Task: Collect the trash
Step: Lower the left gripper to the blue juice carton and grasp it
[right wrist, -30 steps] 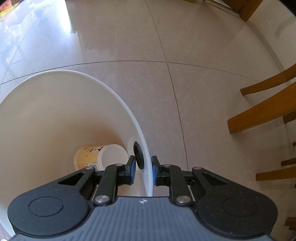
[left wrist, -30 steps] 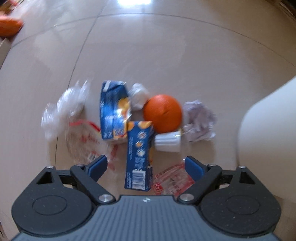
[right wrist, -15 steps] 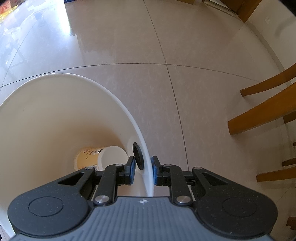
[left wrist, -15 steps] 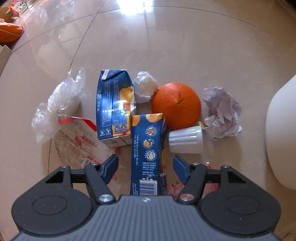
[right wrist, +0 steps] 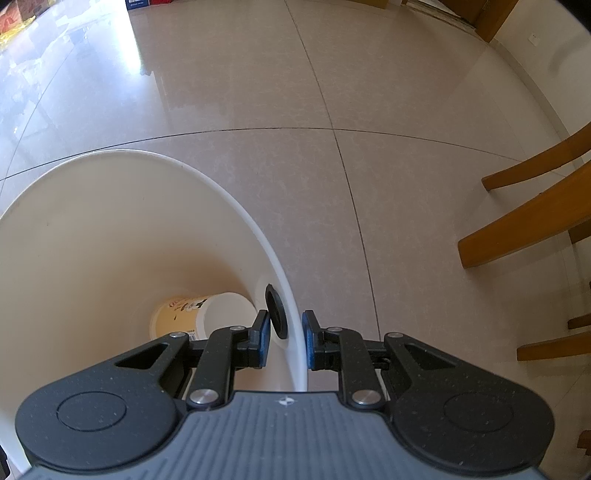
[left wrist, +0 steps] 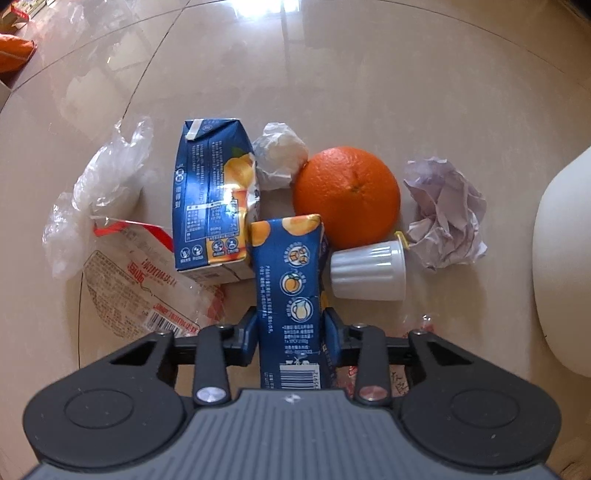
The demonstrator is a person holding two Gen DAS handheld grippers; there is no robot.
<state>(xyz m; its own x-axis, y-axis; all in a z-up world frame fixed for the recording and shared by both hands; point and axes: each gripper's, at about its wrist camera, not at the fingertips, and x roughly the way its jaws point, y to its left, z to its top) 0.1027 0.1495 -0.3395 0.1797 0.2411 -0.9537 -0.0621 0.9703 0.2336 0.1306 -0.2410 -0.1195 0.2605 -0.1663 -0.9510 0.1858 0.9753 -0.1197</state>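
Floor [left wrist: 369,92]: glossy beige tile with thin dark grout lines; window glare at the far edge in both views.
Far left: an orange bag [left wrist: 14,55] and boxes by the room's edge, blurred.
Trash heap, left to right: clear plastic bag [left wrist: 96,184]; printed wrapper [left wrist: 140,295] lying flat; big carton [left wrist: 210,199] on its side; tissue wad [left wrist: 280,155]; small carton [left wrist: 291,295]; orange [left wrist: 347,195] touching the small carton's far end; white cup [left wrist: 369,273] on its side just beside it; crumpled paper [left wrist: 447,214].
Left claw [left wrist: 291,332]: closing on the small carton, blue pads against both its long sides.
Bin [left wrist: 561,266]: white, at the right of the heap, apart from it.
Right claw [right wrist: 284,339]: pinched on the bin's rim [right wrist: 236,206], one pad inside, one outside.
Inside the bin: a paper cup [right wrist: 195,314] lying at the bottom.
Right side of room: wooden chair legs [right wrist: 524,225] on the tile; a wooden door frame [right wrist: 495,14] at the far corner.
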